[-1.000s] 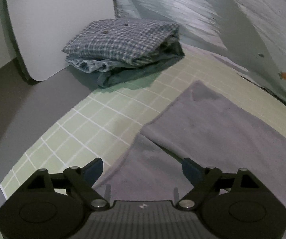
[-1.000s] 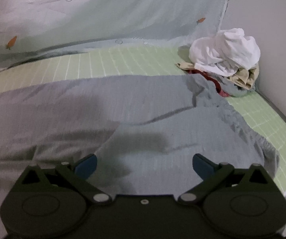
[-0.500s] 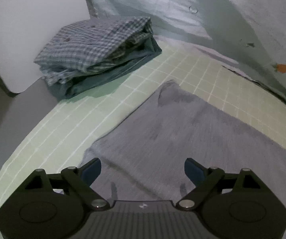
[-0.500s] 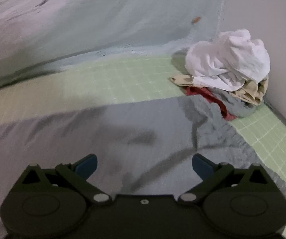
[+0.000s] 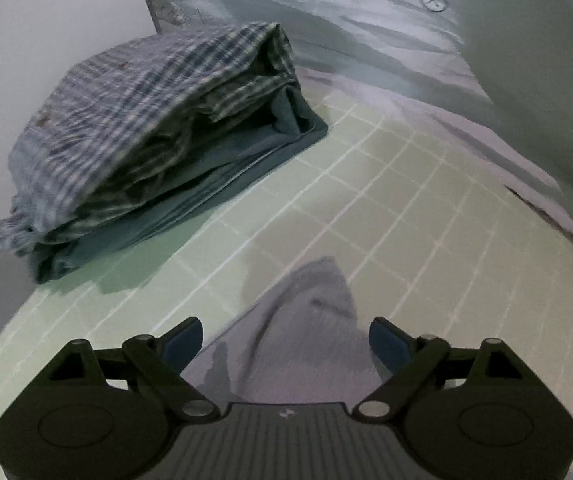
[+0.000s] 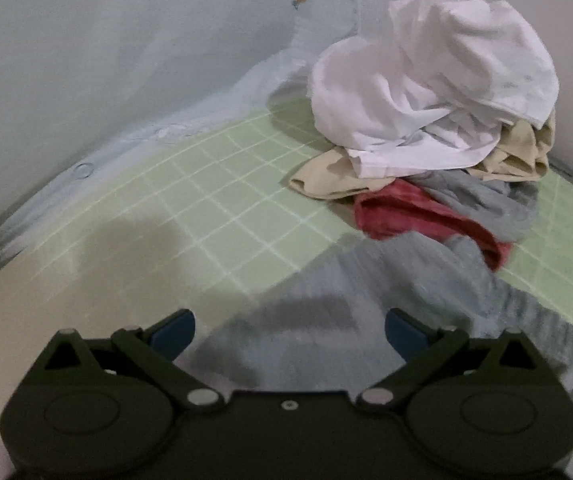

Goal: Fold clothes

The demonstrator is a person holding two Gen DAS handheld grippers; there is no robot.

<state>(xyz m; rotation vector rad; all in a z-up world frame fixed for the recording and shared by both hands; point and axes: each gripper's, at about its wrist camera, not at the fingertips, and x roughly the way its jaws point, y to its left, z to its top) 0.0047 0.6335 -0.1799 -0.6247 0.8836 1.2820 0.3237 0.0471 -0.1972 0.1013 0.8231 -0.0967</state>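
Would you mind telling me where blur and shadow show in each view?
Left wrist view: the plaid folded stack is motion-smeared and throws a shadow on the green grid sheet. Right wrist view: the grey garment is blurred; the white crumpled cloth is clearer.

- Folded stack (image 5: pixel 154 136) on sheet (image 5: pixel 366 216), far left, against wall (image 5: pixel 46 20).
- Garment (image 5: pixel 306 320) flat on sheet, nearest both grippers.
- Loose pile (image 6: pixel 434 120) far right; its lowest pieces touch the garment (image 6: pixel 366 300).
- Quilt (image 5: pixel 366 20) behind sheet.

looks like a bedroom at home. green checked bedsheet (image 5: pixel 386 208), pale printed duvet (image 5: pixel 366 20) bunched behind. folded stack (image 5: pixel 146 128) and loose laundry heap (image 6: pixel 426 120) on it.
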